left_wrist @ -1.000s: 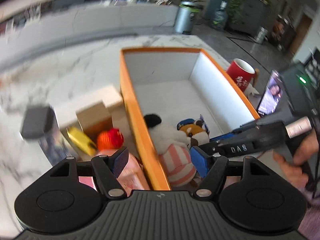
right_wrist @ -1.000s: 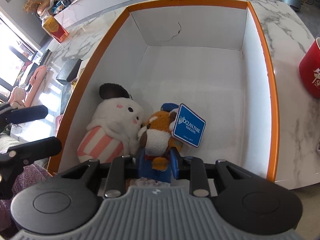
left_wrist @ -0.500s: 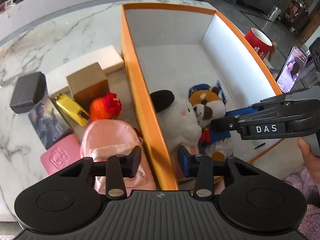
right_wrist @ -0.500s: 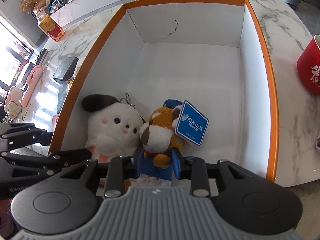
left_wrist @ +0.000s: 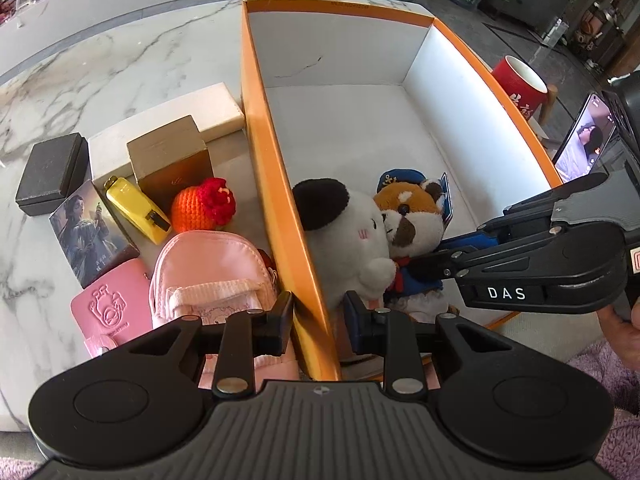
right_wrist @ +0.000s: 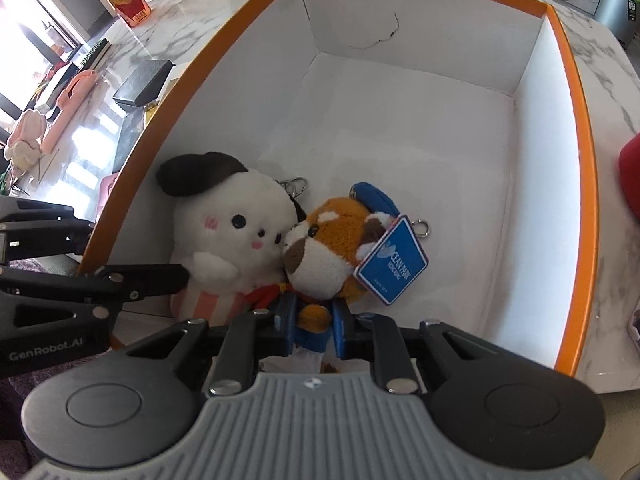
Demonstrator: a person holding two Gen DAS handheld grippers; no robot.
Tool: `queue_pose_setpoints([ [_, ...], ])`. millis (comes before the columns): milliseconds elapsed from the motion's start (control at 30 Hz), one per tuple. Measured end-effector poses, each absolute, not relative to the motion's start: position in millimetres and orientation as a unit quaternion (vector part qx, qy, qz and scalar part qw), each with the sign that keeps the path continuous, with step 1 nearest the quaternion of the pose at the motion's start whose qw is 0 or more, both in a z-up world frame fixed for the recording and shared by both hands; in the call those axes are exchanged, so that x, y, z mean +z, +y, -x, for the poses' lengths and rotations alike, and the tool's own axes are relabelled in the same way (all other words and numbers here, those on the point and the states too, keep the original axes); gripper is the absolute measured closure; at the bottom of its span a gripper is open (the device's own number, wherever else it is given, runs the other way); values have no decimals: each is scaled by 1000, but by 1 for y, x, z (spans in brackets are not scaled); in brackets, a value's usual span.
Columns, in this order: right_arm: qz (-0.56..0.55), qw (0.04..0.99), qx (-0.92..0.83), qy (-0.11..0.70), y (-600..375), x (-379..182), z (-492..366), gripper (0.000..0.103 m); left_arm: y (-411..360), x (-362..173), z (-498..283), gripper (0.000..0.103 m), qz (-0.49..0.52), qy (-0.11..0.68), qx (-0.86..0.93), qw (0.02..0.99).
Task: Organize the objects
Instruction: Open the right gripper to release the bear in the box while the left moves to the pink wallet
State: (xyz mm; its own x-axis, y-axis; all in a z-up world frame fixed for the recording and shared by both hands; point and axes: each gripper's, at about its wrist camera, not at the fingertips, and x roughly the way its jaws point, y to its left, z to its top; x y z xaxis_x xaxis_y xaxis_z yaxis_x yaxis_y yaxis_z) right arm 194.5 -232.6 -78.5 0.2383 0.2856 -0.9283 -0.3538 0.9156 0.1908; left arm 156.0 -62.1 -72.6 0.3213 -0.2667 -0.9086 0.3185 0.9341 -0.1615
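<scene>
An orange-rimmed white box [left_wrist: 264, 152] [right_wrist: 576, 184] holds a white dog plush [left_wrist: 348, 232] [right_wrist: 236, 232] and a red panda plush [left_wrist: 416, 220] [right_wrist: 324, 248] with a blue tag. My right gripper [right_wrist: 314, 330] is shut on the red panda plush's lower body, low in the box's near end. My left gripper [left_wrist: 318, 322] straddles the box's left wall with its jaws apart and holds nothing. A pink backpack [left_wrist: 212, 272] lies outside the box under its left finger.
Left of the box lie a pink wallet [left_wrist: 108, 312], a card box [left_wrist: 92, 232], a yellow tool [left_wrist: 136, 208], an orange knitted toy [left_wrist: 204, 208], a tan box [left_wrist: 172, 160], a black case [left_wrist: 52, 172] and a white box [left_wrist: 216, 108]. A red mug [left_wrist: 520, 84] and phone [left_wrist: 584, 144] stand right.
My left gripper has narrowed its jaws and moved onto the box's left wall. My right gripper has stayed shut on the red panda plush, now upright against the white dog plush.
</scene>
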Motion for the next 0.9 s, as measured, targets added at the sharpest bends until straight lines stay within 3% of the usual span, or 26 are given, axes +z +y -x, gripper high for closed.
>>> queue_pose_setpoints([
  [167,47,784,200,586,-234,-76,-193,83,-67,-74,-153,71,-18,554,-191,810],
  [300,53,788,192,582,-232,-76,-187,72,-63,-72,-149,69,-7,545,-197,815],
  [367,66,796,185,573,-230,-74,-183,68,-58,-66,-145,51,-3,535,-201,820],
  [567,82,821,161,542,-229,-56,-169,49,-33,-36,-124,44,13,492,-213,844],
  [900,81,889,203,402,-194,12,-109,51,50,-8,-98,43,62,451,-128,881],
])
